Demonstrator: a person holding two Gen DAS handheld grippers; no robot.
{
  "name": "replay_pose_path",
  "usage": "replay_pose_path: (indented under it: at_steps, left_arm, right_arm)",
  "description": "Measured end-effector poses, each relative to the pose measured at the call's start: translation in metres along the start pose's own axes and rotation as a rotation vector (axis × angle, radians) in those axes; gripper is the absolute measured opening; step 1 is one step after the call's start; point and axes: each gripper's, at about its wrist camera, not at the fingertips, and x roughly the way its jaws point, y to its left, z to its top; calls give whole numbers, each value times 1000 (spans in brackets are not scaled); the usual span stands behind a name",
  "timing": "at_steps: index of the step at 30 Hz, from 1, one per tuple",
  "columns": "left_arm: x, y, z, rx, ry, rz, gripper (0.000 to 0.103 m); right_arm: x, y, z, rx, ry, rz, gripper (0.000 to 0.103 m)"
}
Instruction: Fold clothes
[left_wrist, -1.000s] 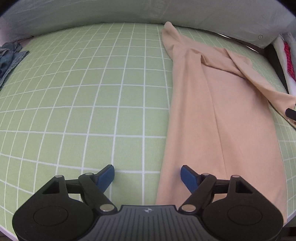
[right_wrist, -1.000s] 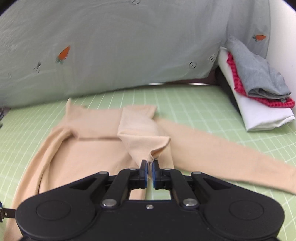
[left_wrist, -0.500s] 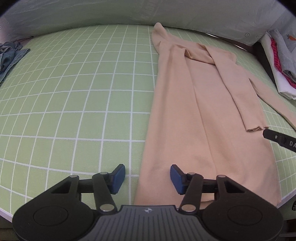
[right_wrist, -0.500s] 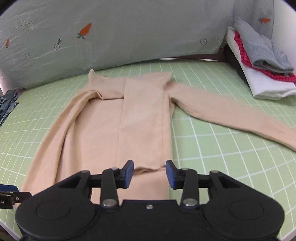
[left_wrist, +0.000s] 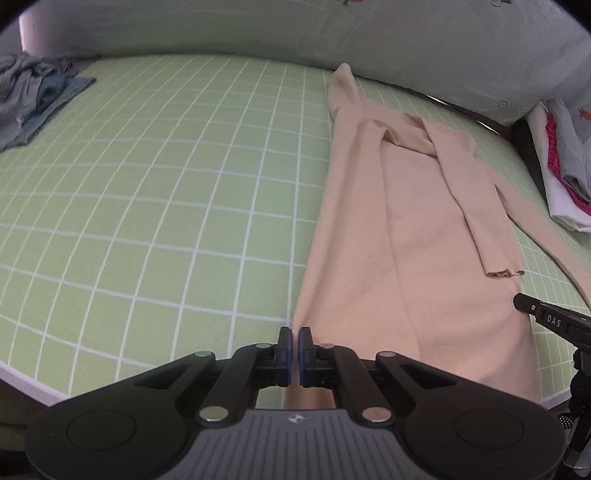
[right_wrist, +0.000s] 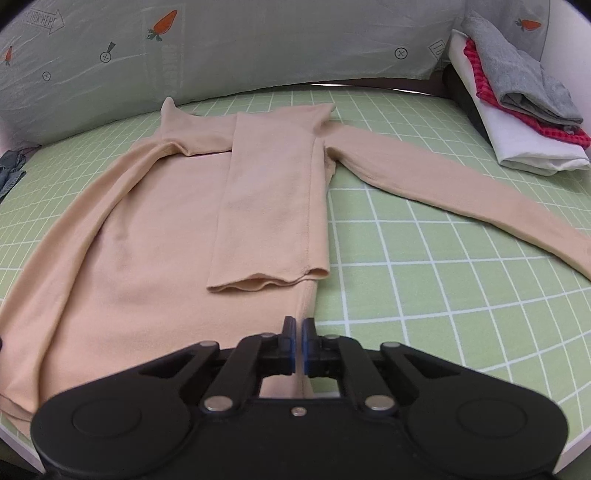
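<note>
Left wrist view: the left gripper (left_wrist: 295, 338) is seen with its blue pads (left_wrist: 284, 349) brought together after a closing movement, and the lower left hem corner of the beige long-sleeved top (left_wrist: 417, 236) is pinched between them. From that corner the top is spread away across the green gridded mat (left_wrist: 155, 206) that covers the worktop, its left edge running up toward the far end. One sleeve (left_wrist: 476, 206) is laid folded over the body, its cuff lying short of the hem. At the right border the black tip of the right gripper (left_wrist: 550, 319) is visible, just beside the top's other lower corner. A crumpled blue-grey garment (left_wrist: 33, 96) is lying at the far left of the mat, well apart from the top.

Right wrist view: the right gripper (right_wrist: 298, 341) has likewise just been closed, and its pads are pressed together on the top's (right_wrist: 147, 236) lower right edge near the hem. The folded sleeve (right_wrist: 266, 206) is lying flat along the body directly beyond the gripper, while the other sleeve (right_wrist: 454, 192) is stretched out to the right over the mat (right_wrist: 424, 288). A stack of folded clothes (right_wrist: 517, 107), grey over red over white, is set at the far right corner. A pale sheet printed with carrots (right_wrist: 258, 44) is hung behind the worktop.
</note>
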Motion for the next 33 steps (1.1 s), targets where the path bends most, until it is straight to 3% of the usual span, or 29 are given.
replay_pose_path:
  at_steps: [4,7,8,12,16,20,22,24,33]
  left_arm:
    - [12,-7,-3,-9,26,17,6]
    - [13,-9,0,3,25,33,14]
    - [15,-10,1,-2,30,37,18]
    - [13,-2,3,-29,24,55,62]
    - [10,7,11,-46,17,81,68]
    - [1,19,19,-60,-19,104,73]
    - [-4,27,23,-72,-26,104,73]
    - [-7,35,25,-71,-24,94,73]
    - [-6,57,40,30,0,45,73]
  right_arm:
    - [0,2,2,-25,6,-15,4]
    - [-4,4,8,-41,-6,-34,7]
    - [-7,6,10,-57,-28,-39,10]
    - [-16,17,23,-87,-103,-6,39]
    - [0,32,32,-113,-81,38,40]
    - [16,41,31,-118,-33,49,39]
    - [20,45,29,-122,-22,23,29]
    - [20,45,29,-109,-18,17,5]
    - [-16,57,36,-9,-109,-32,3]
